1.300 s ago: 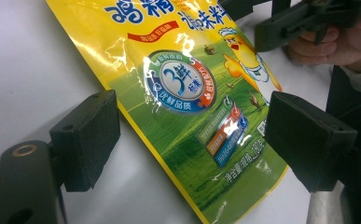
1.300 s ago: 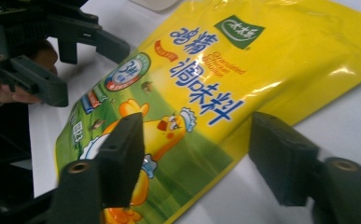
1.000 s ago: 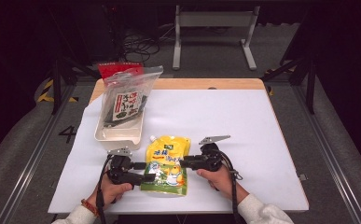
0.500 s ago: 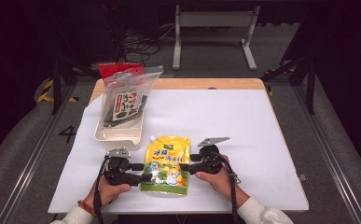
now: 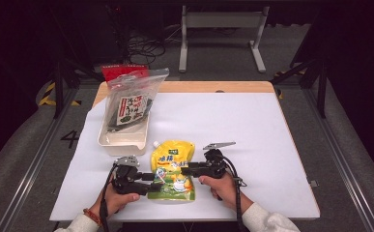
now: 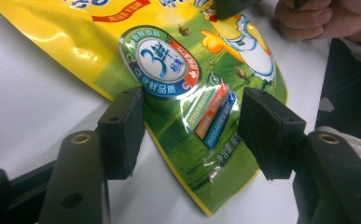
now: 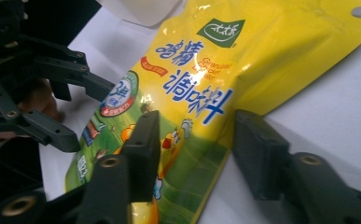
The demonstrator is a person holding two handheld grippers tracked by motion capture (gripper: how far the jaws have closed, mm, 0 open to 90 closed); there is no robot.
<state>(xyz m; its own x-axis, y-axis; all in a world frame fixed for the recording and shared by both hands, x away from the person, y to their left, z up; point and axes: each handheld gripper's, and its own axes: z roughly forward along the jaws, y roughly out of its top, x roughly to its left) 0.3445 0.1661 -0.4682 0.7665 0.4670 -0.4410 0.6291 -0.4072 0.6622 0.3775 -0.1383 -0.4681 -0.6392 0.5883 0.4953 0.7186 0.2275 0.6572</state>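
Pouch (image 5: 172,172) flat on the white surface (image 5: 252,140), close to the near edge and a little left of its middle, spout end pointing away. Left hand-held gripper (image 5: 151,182) comes in from the pouch's left side, and in the left gripper view (image 6: 192,128) its jaws stand wide apart, straddling the green lower corner of the pouch (image 6: 187,93), nothing clamped. Right hand-held gripper (image 5: 184,170) reaches in from the right; in the right gripper view (image 7: 194,140) its jaws are also spread, one over the printed face of the pouch (image 7: 192,93), the other just off its edge over bare surface, not closed on anything. Farther back, toward the far left corner, a white tray (image 5: 122,142) sits just beyond the pouch, with a clear bag (image 5: 129,104) of dark contents leaning out of it and a red packet (image 5: 119,72) behind that.
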